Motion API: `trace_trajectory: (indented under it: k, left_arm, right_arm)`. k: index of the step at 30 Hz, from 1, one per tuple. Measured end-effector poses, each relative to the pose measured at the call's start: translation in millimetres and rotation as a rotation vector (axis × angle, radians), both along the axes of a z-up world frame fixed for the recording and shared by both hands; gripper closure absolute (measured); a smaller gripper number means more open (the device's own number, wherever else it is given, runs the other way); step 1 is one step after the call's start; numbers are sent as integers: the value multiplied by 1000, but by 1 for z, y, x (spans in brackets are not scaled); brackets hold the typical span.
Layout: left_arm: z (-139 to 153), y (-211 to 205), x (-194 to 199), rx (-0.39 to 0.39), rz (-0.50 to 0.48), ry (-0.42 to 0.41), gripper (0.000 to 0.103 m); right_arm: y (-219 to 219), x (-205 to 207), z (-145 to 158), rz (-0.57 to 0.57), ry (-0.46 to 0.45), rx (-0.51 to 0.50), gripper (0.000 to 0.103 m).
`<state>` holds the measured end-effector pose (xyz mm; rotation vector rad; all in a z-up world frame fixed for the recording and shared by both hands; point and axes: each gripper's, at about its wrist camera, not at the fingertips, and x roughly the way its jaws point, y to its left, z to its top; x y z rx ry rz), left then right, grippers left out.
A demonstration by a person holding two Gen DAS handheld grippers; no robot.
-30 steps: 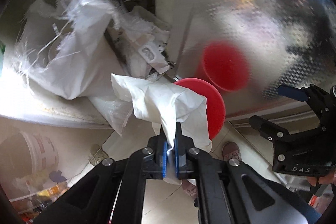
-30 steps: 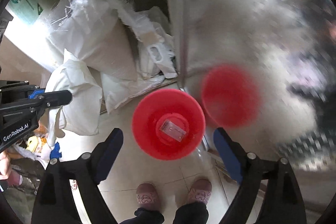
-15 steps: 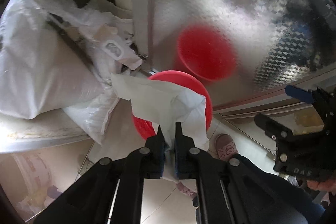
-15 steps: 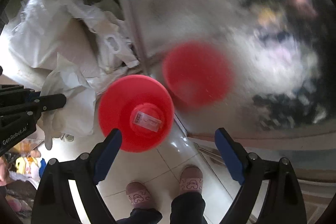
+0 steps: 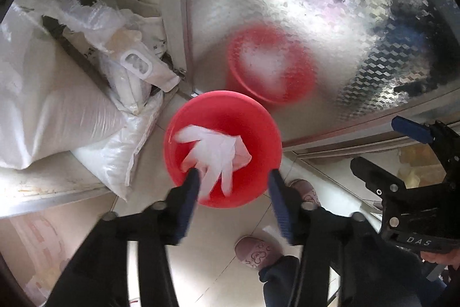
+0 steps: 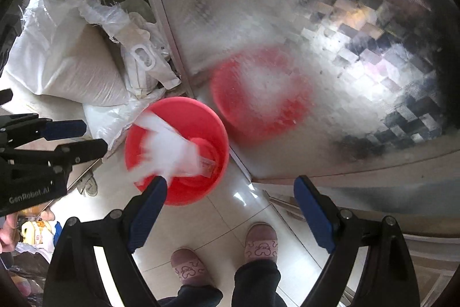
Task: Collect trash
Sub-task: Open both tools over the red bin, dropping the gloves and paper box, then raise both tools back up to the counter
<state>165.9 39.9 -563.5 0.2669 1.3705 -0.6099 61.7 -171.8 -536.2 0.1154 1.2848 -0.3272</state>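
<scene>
Left wrist view: left gripper [image 5: 233,180] jaws opening above white tissue [image 5: 215,154] in red bucket [image 5: 258,186].

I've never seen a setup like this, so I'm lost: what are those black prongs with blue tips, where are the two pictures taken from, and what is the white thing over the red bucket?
No robot here: a person standing on the tiled floor carries a hand-held gripper in each hand, each with a camera looking down along its two fingers. One picture comes from the left hand-held gripper, the other from the right hand-held gripper.

Below stands a round red plastic bucket, beside white woven sacks and a shiny patterned metal door that mirrors the bucket.

The left jaws are opening; the crumpled white tissue hangs loose between them over the bucket. The right one is open and empty.
</scene>
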Motion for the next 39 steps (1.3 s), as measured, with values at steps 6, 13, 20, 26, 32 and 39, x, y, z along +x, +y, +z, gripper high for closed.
trace_trajectory:
  k: [6,13,20,26,32,39]
  left_arm:
    - [30,21,-14,21,47,-29,35]
    - [103,64,-32,33,145,-99,21]
    - [202,94,-52,35,231,-149,17]
    - [287,106,-63,11,247,-213,11]
    - [352,98,-52,-41,236,-267,2]
    - [412,60,-28,-80,156,-332,0]
  right_arm:
    - [13,-4,18,42,-13,5,14]
    - [46,-2,77,136,-64,15,14]
    - [75,-4,161,189,-122,15,14]
    - [89,-7,240,223,-180,1,14]
    - [89,-5,313,216,-239,-50,14]
    - [60,0,371,155,-314,-110,14]
